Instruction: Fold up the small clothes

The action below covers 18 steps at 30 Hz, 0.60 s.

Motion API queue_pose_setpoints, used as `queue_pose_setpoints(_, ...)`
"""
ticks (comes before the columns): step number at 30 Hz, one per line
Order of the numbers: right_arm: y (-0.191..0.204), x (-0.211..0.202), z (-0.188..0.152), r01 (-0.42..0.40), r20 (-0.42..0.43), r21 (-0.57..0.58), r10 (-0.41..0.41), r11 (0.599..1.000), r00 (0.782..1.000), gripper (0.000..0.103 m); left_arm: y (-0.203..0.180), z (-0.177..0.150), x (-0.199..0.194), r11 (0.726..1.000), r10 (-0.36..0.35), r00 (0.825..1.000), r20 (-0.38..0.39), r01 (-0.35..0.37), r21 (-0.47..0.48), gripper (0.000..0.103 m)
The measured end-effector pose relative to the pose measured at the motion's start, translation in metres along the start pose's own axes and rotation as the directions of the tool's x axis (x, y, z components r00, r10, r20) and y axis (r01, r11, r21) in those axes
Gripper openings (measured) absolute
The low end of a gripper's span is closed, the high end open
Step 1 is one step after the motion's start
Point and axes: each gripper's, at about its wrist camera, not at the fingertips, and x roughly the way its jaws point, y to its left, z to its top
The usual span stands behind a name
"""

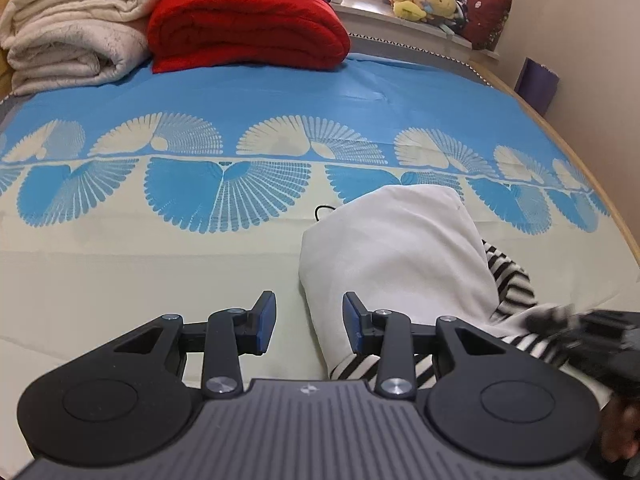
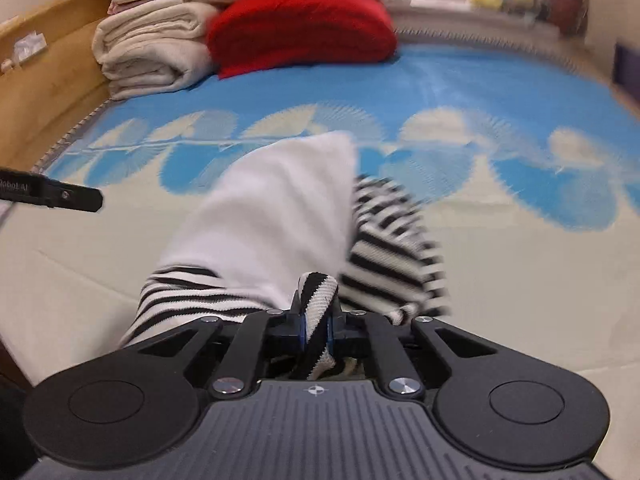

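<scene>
One small garment (image 1: 400, 248), white with black-and-white striped sleeves, lying on a bed (image 1: 120, 280) with blue fan-patterned sheet. Right gripper (image 2: 316, 330) jaws clamped on a striped cuff (image 2: 318, 292); left gripper (image 1: 309, 322) jaws apart, empty, just beside the white body. Behind: one red blanket (image 1: 248, 28), two cream quilts (image 1: 76, 36).

left gripper (image 1: 309, 322): jaws apart, empty, angled down | right gripper (image 2: 316, 330): jaws clamped, angled down
</scene>
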Motion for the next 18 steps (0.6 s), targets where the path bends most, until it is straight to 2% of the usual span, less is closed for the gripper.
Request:
queue_pose_setpoints(3,-0.036,-0.039,-0.004,-0.001,0.084,0.067,-0.005,0.998,0.996,0.007,-0.003,0.000,0.003,0.999,-0.032,0.999,-0.022,0.031,-0.025,0.041)
queue_pose_setpoints(6,-0.064,-0.065,-0.013,0.027,0.081,0.080,-0.033,0.996,0.996,0.007,-0.014,-0.001,0.005,0.997,-0.077,0.997,-0.025,0.077,-0.006,0.041)
queue_pose_setpoints(8,-0.076,-0.072,-0.021,0.059,0.042,0.066,-0.062,0.996,0.997,0.008,-0.025,-0.003,0.010,0.996,-0.084,0.996,-0.044,0.085,0.017,0.041)
queue_pose_setpoints(10,-0.085,-0.066,-0.031,0.078,-0.044,0.048,-0.076,0.996,0.996,0.008,-0.037,-0.005,0.014,0.996,-0.079,0.995,-0.053,0.082,0.044,0.041)
queue_pose_setpoints(13,-0.088,-0.050,-0.041,0.094,-0.161,-0.005,-0.093,0.996,0.983,0.008,-0.053,-0.010,0.019,0.994,-0.078,0.995,-0.065,0.082,0.067,0.041)
queue_pose_setpoints(18,-0.086,-0.033,-0.044,0.111,-0.237,-0.028,-0.114,0.993,0.965,0.012,-0.071,-0.013,0.028,0.993,-0.084,0.994,-0.076,0.089,0.073,0.041)
